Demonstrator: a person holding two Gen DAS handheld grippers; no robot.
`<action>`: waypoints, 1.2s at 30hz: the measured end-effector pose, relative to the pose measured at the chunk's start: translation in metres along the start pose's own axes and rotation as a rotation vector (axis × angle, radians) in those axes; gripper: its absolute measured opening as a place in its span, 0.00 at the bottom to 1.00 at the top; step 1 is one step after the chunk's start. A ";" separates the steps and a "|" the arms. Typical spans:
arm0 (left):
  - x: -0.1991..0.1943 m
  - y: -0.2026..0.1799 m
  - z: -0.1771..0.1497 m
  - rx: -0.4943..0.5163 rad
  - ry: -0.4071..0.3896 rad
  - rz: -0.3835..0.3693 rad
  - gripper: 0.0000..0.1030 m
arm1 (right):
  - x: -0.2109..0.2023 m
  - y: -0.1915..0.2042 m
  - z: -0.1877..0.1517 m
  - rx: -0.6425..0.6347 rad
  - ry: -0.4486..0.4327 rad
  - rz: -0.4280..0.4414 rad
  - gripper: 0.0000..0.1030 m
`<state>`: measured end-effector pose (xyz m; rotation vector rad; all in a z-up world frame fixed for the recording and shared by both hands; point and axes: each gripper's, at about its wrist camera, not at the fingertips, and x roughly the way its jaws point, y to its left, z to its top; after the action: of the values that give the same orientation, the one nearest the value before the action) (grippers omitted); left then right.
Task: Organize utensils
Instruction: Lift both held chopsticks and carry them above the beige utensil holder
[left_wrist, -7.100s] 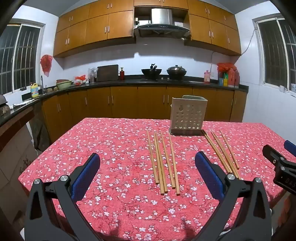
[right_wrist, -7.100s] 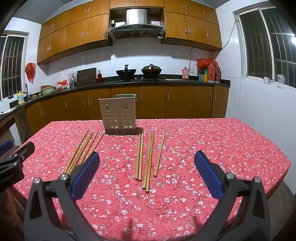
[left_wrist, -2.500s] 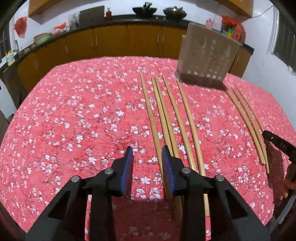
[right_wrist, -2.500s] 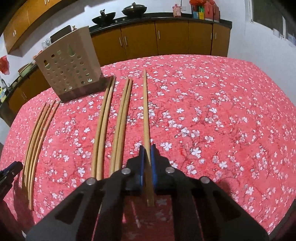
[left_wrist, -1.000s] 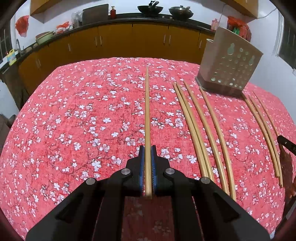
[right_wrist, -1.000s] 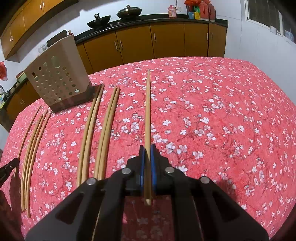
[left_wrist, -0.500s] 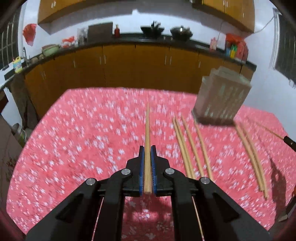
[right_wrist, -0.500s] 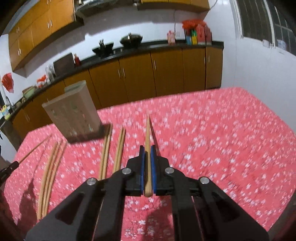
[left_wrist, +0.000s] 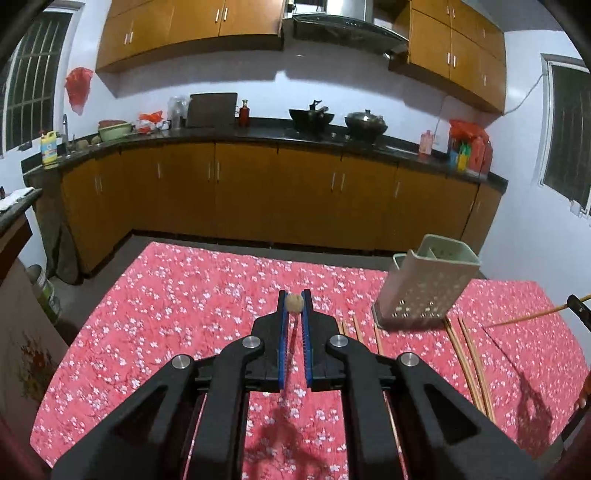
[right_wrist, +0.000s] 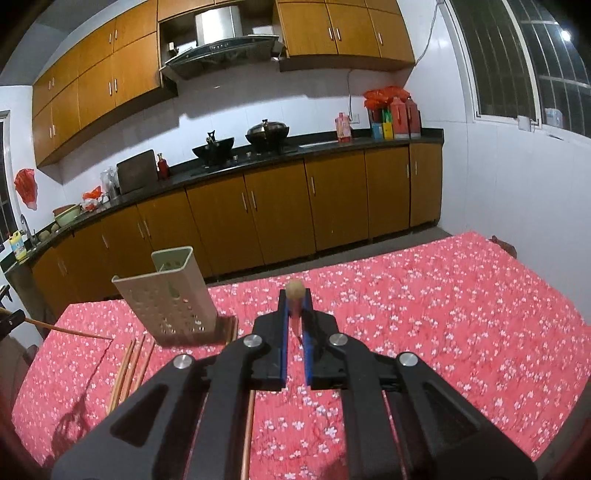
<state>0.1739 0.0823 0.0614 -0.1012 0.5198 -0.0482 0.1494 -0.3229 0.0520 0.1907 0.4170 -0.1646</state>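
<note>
My left gripper is shut on a wooden chopstick, seen end-on and held above the red floral table. My right gripper is shut on another chopstick, also seen end-on and lifted. The white perforated utensil holder stands to the right in the left wrist view and to the left in the right wrist view. More chopsticks lie on the table by the holder, and they also show in the right wrist view.
Kitchen cabinets and a dark counter with woks and bottles run behind the table. The other gripper's chopstick shows at the right edge of the left view and the left edge of the right view.
Both grippers have lifted and tilted up with their chopsticks, so each stick now points at the camera. The view has swung from the table up toward the cabinets.
</note>
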 end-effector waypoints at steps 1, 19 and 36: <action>0.001 0.000 0.002 -0.001 -0.002 0.004 0.07 | 0.000 0.000 0.002 0.001 -0.002 -0.001 0.07; -0.039 -0.038 0.115 0.023 -0.282 -0.032 0.07 | -0.040 0.051 0.129 0.014 -0.250 0.245 0.07; 0.004 -0.113 0.131 -0.048 -0.411 -0.150 0.07 | 0.021 0.097 0.119 -0.067 -0.056 0.324 0.07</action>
<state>0.2403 -0.0188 0.1844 -0.1923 0.1021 -0.1576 0.2329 -0.2576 0.1648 0.1845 0.3300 0.1620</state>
